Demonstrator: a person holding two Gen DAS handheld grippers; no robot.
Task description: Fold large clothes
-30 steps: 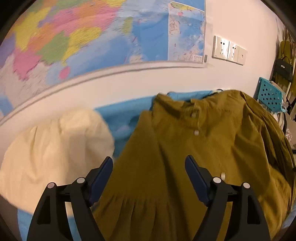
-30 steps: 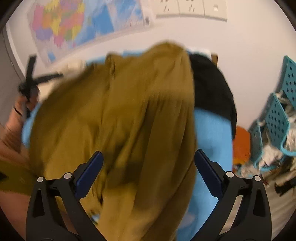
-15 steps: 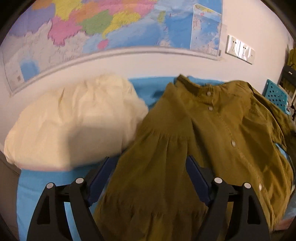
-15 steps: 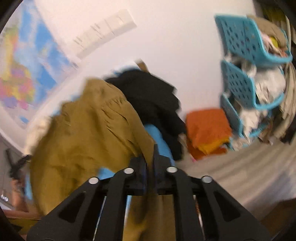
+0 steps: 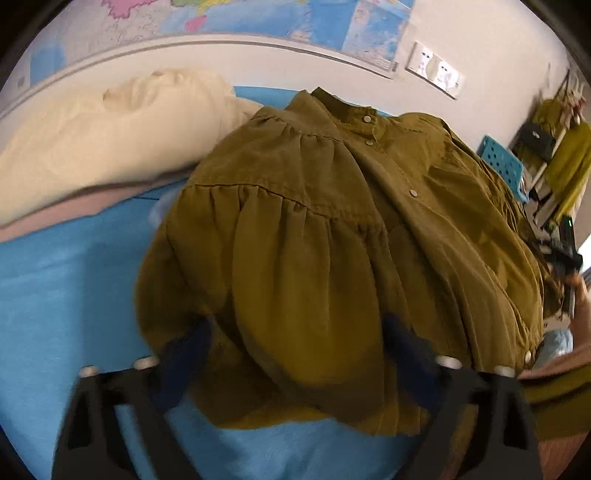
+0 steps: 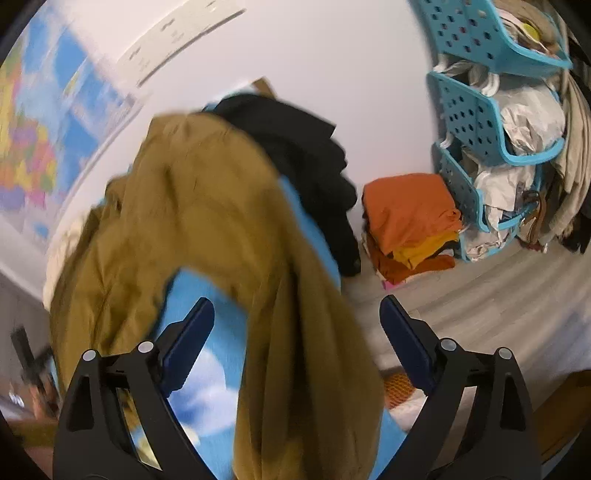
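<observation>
Two grippers work over one olive-brown buttoned garment with gathered seams [image 5: 332, 229], which lies spread on a bright blue sheet [image 5: 66, 280] and serves as the landmark here. Left of the garment, touching its shoulder edge, sits a cream, puffy bundle of cloth [image 5: 110, 136], and behind both runs a white wall with a coloured map [image 5: 295, 22] and a white socket plate [image 5: 436, 74]. At the garment's near hem the left gripper [image 5: 295, 358] has its dark blue jaws closing, the loose cloth bulging between them; motion blur hides whether the pads press on it. On the garment's right side the right gripper [image 6: 295, 332] has its jaws opening, standing wide apart, with a hanging fold of the same fabric [image 6: 295, 350] draped between them and touching neither pad, so it is released. Behind that fold, at the garment's far right edge, lies a black crumpled garment [image 6: 306, 147]. Further right, on the pale floor, rests a folded stack of orange and yellow cloth [image 6: 410, 218], and beyond it stands a turquoise perforated plastic rack [image 6: 472, 122] stuffed with laundry.
</observation>
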